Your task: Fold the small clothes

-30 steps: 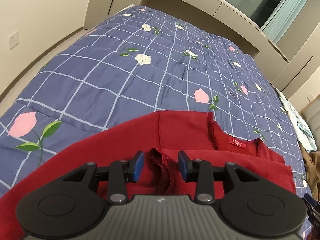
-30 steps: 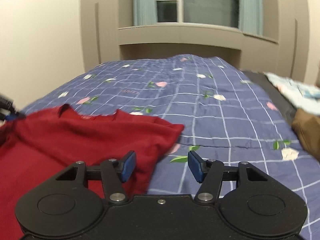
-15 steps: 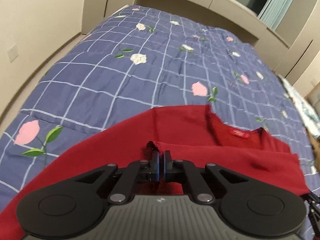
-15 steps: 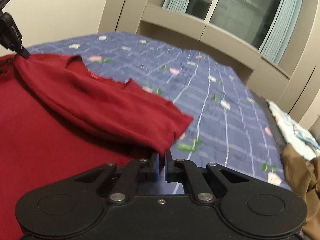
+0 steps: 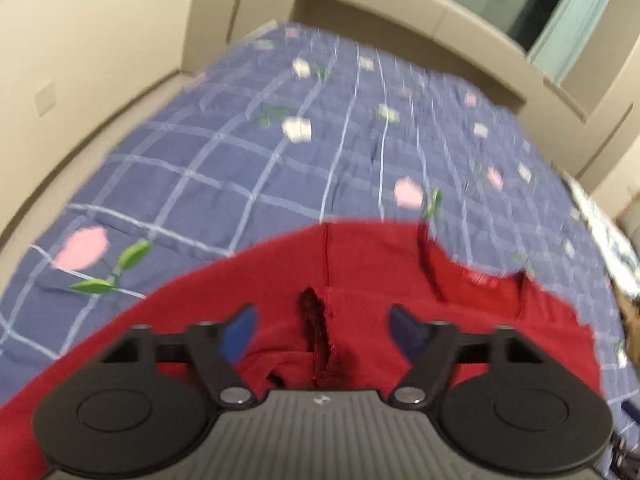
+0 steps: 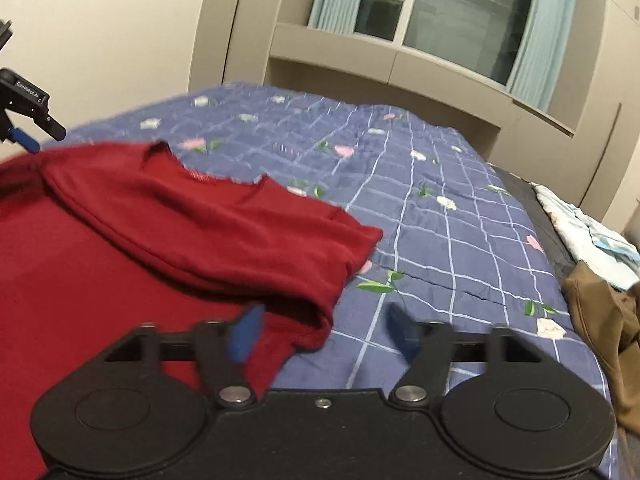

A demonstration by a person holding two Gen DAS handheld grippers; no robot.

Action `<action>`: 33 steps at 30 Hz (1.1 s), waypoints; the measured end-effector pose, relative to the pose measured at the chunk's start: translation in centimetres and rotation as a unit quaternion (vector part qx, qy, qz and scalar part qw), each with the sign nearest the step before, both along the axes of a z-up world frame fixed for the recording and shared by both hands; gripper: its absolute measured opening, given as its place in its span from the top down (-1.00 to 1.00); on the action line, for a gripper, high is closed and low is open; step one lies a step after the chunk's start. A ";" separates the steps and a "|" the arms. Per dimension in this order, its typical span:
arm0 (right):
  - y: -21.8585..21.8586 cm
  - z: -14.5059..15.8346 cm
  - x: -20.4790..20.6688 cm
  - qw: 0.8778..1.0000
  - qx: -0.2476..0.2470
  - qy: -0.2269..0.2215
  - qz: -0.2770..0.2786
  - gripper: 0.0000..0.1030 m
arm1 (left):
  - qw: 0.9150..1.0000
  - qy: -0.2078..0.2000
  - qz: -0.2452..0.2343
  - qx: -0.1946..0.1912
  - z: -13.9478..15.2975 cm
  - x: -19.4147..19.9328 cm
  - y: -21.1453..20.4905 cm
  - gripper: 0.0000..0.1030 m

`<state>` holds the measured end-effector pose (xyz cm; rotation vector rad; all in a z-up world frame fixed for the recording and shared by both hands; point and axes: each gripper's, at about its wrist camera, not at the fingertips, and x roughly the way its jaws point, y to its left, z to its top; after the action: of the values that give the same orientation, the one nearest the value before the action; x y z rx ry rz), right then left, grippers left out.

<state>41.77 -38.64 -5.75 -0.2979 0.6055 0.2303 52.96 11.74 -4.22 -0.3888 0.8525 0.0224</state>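
Observation:
A dark red shirt [image 5: 372, 264] lies on the blue checked floral bedspread [image 5: 248, 160], its top part folded down over the body. My left gripper [image 5: 324, 328] is open above the shirt's left side, with a frilled red edge [image 5: 316, 332] between its fingers. My right gripper [image 6: 324, 330] is open at the shirt's right side, just past the folded sleeve [image 6: 332, 260]. The shirt [image 6: 160, 216] fills the left of the right wrist view, where the left gripper [image 6: 24, 120] shows at the far left edge.
A brown garment [image 6: 604, 320] and a pale patterned cloth [image 6: 584, 224] lie at the bed's right edge. Beige walls, a cabinet ledge [image 6: 380, 56] and a curtained window [image 6: 448, 12] stand behind the bed.
Both grippers closed on the shirt half a second ago and have now opened, letting go of it. The folded top part now lies on the shirt's body.

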 end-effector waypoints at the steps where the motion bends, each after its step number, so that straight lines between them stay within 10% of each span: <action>1: 0.1 0.6 -0.7 1.000 0.008 -0.008 0.000 -0.78 | 1.000 -0.011 0.005 0.000 0.9 -0.8 0.1 -0.68; 10: 5.1 6.4 -5.9 0.996 0.043 -0.054 0.065 -0.99 | 0.991 -0.075 0.107 0.022 9.0 -11.5 4.9 -0.99; 20: 19.9 6.1 -9.8 0.971 0.014 -0.048 0.234 -0.99 | 0.967 -0.043 0.247 0.042 7.7 -26.7 14.7 -0.99; 33: 43.1 1.3 -17.7 0.888 -0.047 -0.039 0.456 -0.89 | 0.932 -0.003 0.362 -0.015 0.9 -39.9 24.1 -0.99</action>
<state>24.07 4.45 -4.46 -0.6746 0.3566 1.0948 13.10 35.82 -3.27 -0.7156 0.6644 0.6937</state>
